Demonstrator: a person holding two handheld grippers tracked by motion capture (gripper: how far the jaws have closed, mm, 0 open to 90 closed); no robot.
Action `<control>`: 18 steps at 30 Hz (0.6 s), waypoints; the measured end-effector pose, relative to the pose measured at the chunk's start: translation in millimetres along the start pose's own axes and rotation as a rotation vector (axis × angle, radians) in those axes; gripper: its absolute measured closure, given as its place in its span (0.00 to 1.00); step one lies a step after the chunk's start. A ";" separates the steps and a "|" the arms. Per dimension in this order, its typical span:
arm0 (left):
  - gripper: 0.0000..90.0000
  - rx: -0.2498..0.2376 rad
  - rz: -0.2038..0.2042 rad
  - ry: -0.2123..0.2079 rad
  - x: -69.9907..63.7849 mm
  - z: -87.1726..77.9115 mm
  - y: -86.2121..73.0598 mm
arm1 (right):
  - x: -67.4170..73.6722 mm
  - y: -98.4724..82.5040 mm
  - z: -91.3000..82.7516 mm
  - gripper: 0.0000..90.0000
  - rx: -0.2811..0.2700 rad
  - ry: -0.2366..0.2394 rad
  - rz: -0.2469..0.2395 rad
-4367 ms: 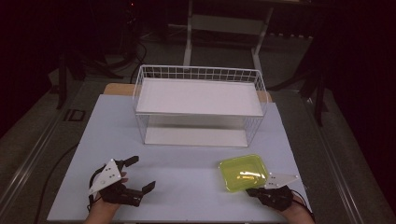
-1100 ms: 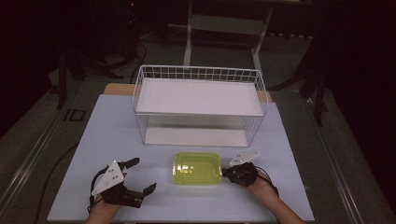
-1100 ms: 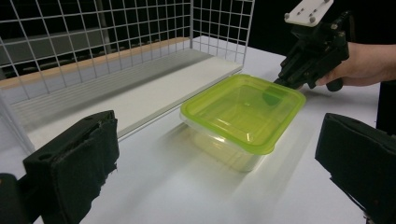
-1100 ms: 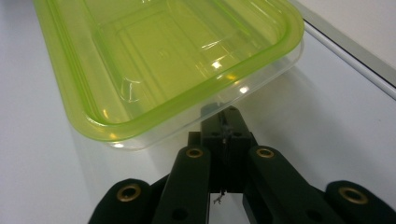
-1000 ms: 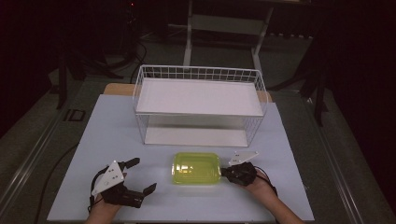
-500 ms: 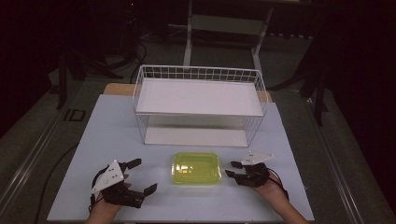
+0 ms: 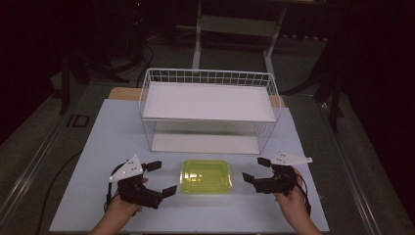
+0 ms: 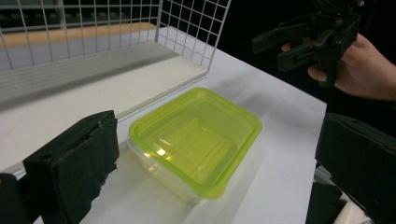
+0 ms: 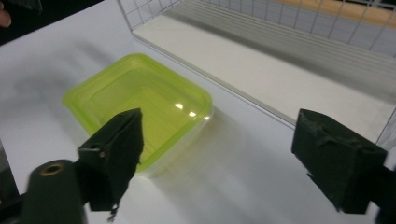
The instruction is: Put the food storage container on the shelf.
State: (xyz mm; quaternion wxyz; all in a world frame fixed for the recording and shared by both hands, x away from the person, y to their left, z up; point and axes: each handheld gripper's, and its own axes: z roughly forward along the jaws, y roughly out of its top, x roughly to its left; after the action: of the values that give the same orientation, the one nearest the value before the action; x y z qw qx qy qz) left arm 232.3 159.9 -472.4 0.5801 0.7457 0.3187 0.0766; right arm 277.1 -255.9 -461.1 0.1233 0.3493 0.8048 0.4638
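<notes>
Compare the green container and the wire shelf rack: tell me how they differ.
The green container is small, low and translucent with solid walls; the wire shelf rack is large, tall and white, with open mesh sides and two flat shelves. The container sits nearer the person, just in front of the rack. Both are rectangular, empty, and resting on the table.

Your work surface is a white table (image 7: pixel 112 142) with a pale wooden strip along its far edge. On it, toward the back, you have a white wire rack (image 7: pixel 209 110) with a flat upper shelf and a white base board resting on the tabletop. Just in front of the rack, near the middle of the table, a yellow-green lidded plastic container (image 7: pixel 206 176) lies flat, close to the rack's front edge but apart from it.
</notes>
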 end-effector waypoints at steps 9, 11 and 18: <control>0.00 0.056 -0.078 0.006 7.1 21.0 14.8 | 4.5 7.9 7.1 0.15 0.035 0.020 0.058; 0.00 0.075 -0.097 0.016 7.8 26.3 17.1 | 4.6 10.3 12.5 0.14 0.067 0.046 0.111; 0.00 0.176 -0.233 0.054 12.8 47.5 17.7 | 5.2 15.8 36.8 0.15 0.187 0.070 0.311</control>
State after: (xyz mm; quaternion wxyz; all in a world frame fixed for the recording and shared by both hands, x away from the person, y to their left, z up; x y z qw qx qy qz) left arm 272.2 126.1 -474.4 0.5086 0.7494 0.4240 0.0006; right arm 299.5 -222.9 -467.1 -0.0108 0.4631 0.7845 0.4123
